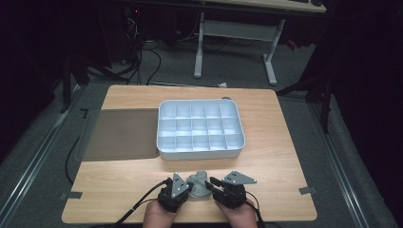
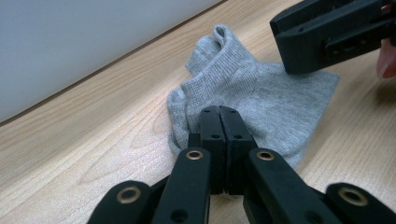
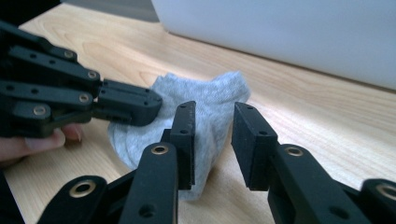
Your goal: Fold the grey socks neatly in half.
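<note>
Left gripper (image 2: 219, 116): jaws pinching the grey sock's (image 2: 252, 88) edge.
Right gripper (image 3: 212, 135): jaws spreading over the sock.
Sock: lying just before the compartment tray (image 1: 202, 153).

A small grey knitted sock (image 1: 198, 184) lies crumpled on the wooden table (image 1: 119, 185), close to the table's near edge and about midway along it. It is made of fine ribbed cotton-like fabric, folded over itself so that one rounded end stands up in a soft hump while the rest spreads flat against the wood. It sits just in front of the near wall of the white plastic compartment tray (image 1: 200, 127), with a strip of bare wood between them. One edge of the sock (image 2: 243, 88) is pinched between the closed jaws of the left gripper (image 2: 219, 116), and the spread jaws of the right gripper (image 3: 214, 126) straddle its other side (image 3: 210, 100).
</note>
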Available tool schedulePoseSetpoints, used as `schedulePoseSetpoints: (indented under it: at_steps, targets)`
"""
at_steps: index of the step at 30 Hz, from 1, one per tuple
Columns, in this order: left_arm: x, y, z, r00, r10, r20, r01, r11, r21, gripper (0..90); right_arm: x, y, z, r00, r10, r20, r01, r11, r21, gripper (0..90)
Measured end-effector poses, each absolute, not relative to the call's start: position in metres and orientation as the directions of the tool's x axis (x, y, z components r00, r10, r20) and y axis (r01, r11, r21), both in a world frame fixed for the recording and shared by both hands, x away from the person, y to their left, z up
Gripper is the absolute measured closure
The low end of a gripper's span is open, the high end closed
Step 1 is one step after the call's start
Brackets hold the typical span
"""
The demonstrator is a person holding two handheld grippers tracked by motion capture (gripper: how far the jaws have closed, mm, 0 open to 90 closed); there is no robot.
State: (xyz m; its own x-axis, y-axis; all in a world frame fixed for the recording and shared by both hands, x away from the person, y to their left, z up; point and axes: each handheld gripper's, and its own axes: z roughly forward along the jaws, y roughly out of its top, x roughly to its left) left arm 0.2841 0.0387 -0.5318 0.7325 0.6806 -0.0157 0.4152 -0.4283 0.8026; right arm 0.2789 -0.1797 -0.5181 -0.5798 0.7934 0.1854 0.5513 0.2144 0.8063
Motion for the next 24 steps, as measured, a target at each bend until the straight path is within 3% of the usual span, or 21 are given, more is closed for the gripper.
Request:
schedulePoseSetpoints:
  at_steps: [8,11,17,24]
  targets:
    - [0.284,0.038,-0.532,0.731,0.682,-0.017,0.418,-0.427,0.802,89.2,0.284,-0.178,-0.515,-0.567,0.802,0.188,0.544,0.193,0.817,74.5]
    - [0.285,0.039,-0.532,0.732,0.681,-0.023,0.421,-0.425,0.801,89.2,0.287,-0.174,-0.522,-0.562,0.805,0.188,0.587,0.228,0.777,75.5]
    - [0.284,0.040,-0.532,0.733,0.680,-0.028,0.423,-0.423,0.801,89.3,0.288,-0.174,-0.528,-0.554,0.809,0.194,0.630,0.256,0.733,68.9]
    - [0.284,0.041,-0.532,0.729,0.684,-0.026,0.426,-0.423,0.800,89.6,0.277,-0.178,-0.522,-0.562,0.798,0.217,0.611,0.224,0.759,63.5]
